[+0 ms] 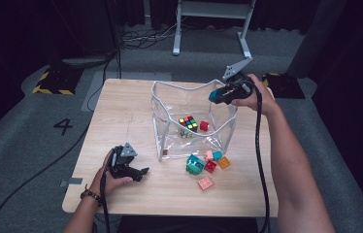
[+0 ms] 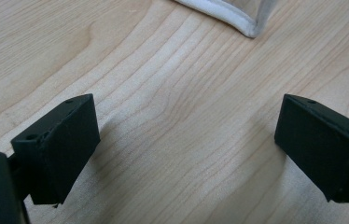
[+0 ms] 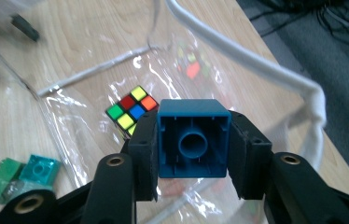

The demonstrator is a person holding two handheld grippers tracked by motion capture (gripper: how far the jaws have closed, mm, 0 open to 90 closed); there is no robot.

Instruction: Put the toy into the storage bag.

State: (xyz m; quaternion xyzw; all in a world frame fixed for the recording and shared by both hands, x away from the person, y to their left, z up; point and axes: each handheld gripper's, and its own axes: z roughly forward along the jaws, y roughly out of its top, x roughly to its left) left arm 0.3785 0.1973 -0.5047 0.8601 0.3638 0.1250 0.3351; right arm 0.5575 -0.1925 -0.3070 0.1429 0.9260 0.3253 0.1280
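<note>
A clear plastic bag with a white rim (image 1: 170, 86) stands open on the wooden table. Inside it lie a colourful puzzle cube (image 1: 188, 123) (image 3: 131, 112) and a small red brick (image 1: 204, 125). My right gripper (image 1: 215, 95) (image 3: 194, 140) hovers over the bag's right rim, shut on a blue brick (image 3: 193, 140) whose hollow underside faces the camera. Near the table's front left, my left gripper (image 1: 143, 172) (image 2: 186, 144) rests low over bare wood, its jaws wide apart with nothing between them.
Several loose bricks lie in front of the bag: a teal one (image 1: 194, 164) (image 3: 39, 168), red (image 1: 210, 166), orange (image 1: 223, 162) and pink (image 1: 205, 183). A bag corner (image 2: 249, 28) shows ahead of the left gripper. Cables trail off the table; a desk frame (image 1: 213, 24) stands behind.
</note>
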